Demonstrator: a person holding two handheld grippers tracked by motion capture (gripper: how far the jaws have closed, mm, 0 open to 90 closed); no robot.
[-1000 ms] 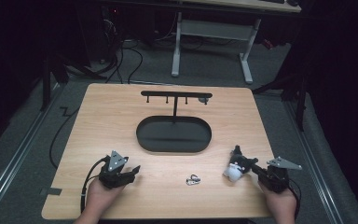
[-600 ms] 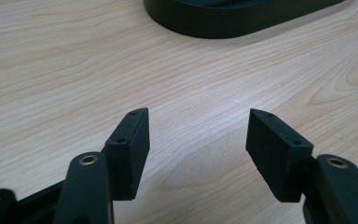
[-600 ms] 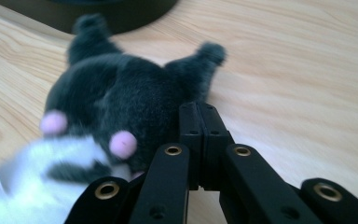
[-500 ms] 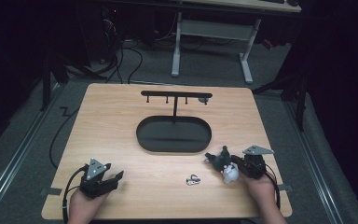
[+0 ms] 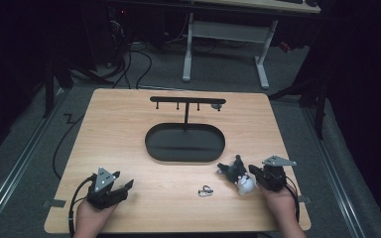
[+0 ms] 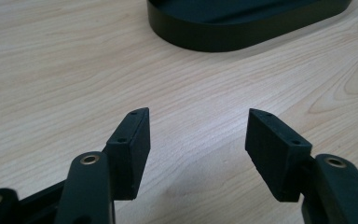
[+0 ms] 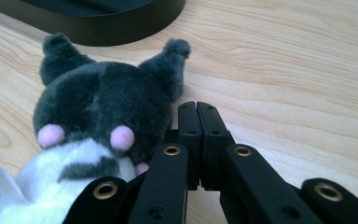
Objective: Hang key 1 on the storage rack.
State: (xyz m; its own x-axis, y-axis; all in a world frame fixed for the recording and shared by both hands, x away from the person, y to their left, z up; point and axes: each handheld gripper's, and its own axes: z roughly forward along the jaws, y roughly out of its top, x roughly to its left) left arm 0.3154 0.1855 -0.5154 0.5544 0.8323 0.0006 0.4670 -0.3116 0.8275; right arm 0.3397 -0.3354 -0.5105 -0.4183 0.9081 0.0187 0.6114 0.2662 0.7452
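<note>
Two grippers sit near the oval black tray (image 5: 158,148). Your right gripper (image 7: 196,109) has its jaws pressed together, a fuzzy grey-and-white plush toy (image 7: 93,112) beside them, just off the tray's rim. Your left gripper (image 6: 198,135) gapes wide over bare woodgrain table (image 6: 51,84). No lettering is readable.

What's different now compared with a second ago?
The right gripper carried the plush toy leftward, toward the keyring; its jaws are shut beside the toy. The left gripper, jaws open, drew back toward the near-left corner. Stand and keyring stayed put.
</note>
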